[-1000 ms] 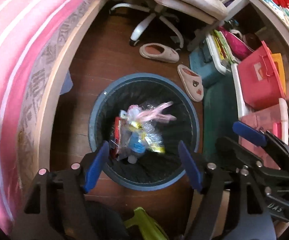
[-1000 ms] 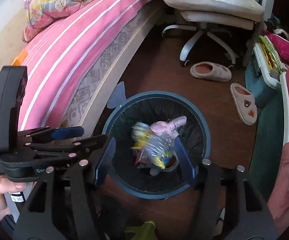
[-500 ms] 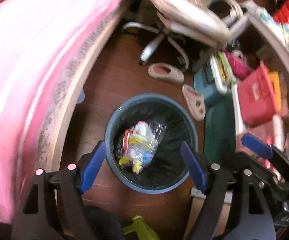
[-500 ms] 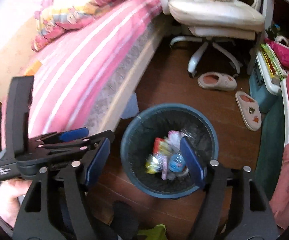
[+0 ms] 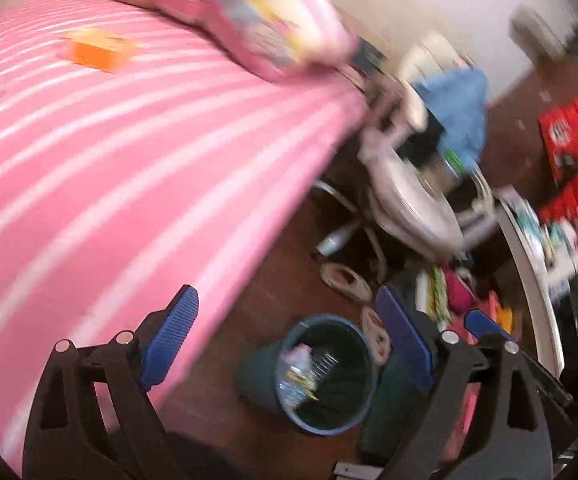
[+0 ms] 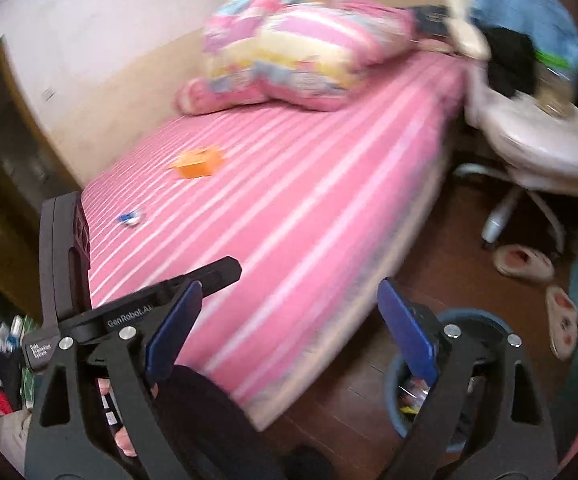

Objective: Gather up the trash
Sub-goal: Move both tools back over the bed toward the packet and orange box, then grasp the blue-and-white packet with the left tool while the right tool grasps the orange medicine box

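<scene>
Bedroom scene, both views motion-blurred; dark wood floor [image 5: 285,280] beside a pink striped bed [image 5: 129,160].

Trash: orange box [image 6: 199,163] lies on the bed, upper-middle left of the right wrist view; same box sits upper left in the left wrist view. Small blue-and-white scrap [image 6: 131,218] lies on the bed well apart from the box, lower and further left. Crumpled wrappers and clear plastic [image 5: 299,376] sit inside the blue bin [image 5: 267,380], which stands on the floor at lower centre of the left wrist view; in the right wrist view the bin's rim shows at lower right, partly behind a finger.

Left gripper [image 5: 289,340]: blue pads wide apart, nothing between them. Right gripper [image 6: 289,330]: pads also wide apart, holding nothing; it frames the bed edge.

Surroundings: patterned pink quilt [image 6: 297,48] bundled at the bed's far end. White swivel chair [image 6: 537,144] at right with blue cloth [image 6: 525,4] draped over its back. Two slippers [image 6: 523,262] on the floor beyond the bin. Red boxes [image 5: 575,136] at far right, left wrist view.
</scene>
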`<state>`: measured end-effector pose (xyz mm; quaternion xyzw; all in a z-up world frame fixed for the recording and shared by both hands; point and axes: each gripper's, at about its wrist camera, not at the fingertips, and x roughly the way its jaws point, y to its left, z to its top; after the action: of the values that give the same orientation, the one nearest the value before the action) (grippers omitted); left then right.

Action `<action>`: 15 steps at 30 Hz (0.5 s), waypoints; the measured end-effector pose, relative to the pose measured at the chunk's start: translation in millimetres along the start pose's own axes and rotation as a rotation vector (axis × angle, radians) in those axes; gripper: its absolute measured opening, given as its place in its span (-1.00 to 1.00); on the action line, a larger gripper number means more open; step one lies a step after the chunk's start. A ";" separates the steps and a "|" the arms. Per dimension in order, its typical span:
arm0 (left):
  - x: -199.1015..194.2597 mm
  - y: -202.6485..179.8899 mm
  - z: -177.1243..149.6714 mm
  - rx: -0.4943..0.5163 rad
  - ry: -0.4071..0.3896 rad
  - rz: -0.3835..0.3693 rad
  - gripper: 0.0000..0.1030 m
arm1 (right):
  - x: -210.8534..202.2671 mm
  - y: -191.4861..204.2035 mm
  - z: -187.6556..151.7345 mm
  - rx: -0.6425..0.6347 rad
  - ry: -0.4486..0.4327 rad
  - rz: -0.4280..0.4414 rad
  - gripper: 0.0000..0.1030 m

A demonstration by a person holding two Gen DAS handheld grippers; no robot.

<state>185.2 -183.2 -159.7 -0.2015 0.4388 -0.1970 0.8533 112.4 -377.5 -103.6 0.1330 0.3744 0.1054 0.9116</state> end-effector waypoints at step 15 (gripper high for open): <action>-74.3 261.2 89.9 -0.307 -0.171 0.254 0.70 | 168.5 202.4 48.9 -0.411 0.085 0.146 0.76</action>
<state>261.3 89.9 -196.9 -0.2880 0.4114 -0.0011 0.8647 245.9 -145.6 -115.3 -0.0331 0.3725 0.2508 0.8929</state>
